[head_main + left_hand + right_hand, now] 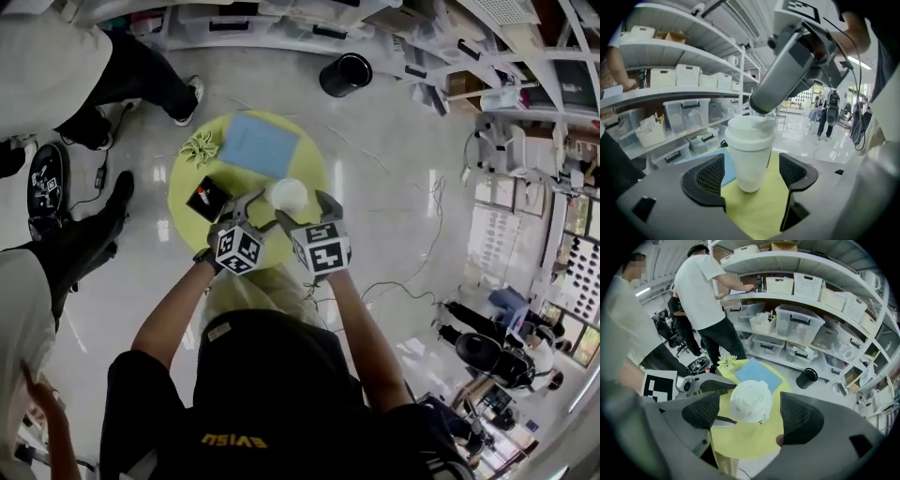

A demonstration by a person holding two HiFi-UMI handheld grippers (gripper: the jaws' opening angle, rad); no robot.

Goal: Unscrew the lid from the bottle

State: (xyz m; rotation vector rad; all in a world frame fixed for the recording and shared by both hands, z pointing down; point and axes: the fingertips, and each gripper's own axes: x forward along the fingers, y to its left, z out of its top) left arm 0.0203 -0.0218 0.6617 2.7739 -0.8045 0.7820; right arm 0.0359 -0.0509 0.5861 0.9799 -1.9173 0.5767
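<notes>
Two hand-held tools meet over a round yellow-green desk (187, 178), with a white plastic bottle (288, 195) standing upright on it between them, near the desk's middle. The left tool (754, 173) comes in level with the bottle's body; its black ribbed pads are spread, one on each side, and a gap shows between each pad and the white wall, so nothing is pinched. The bottle's wider white lid (749, 131) is still seated on top. The right tool (752, 411) hangs above and looks down on that lid, which lies between its jaws; these are also spread, and neither pad presses on the rim. In the left gripper view the right tool's grey barrel slants down to just above the lid. Behind the bottle a flat blue cloth (258, 143) lies on the desk, with a crumpled pale yellow rag (199, 147) at the edge beside it and a small black rectangular object (208, 197) near the left tool.
</notes>
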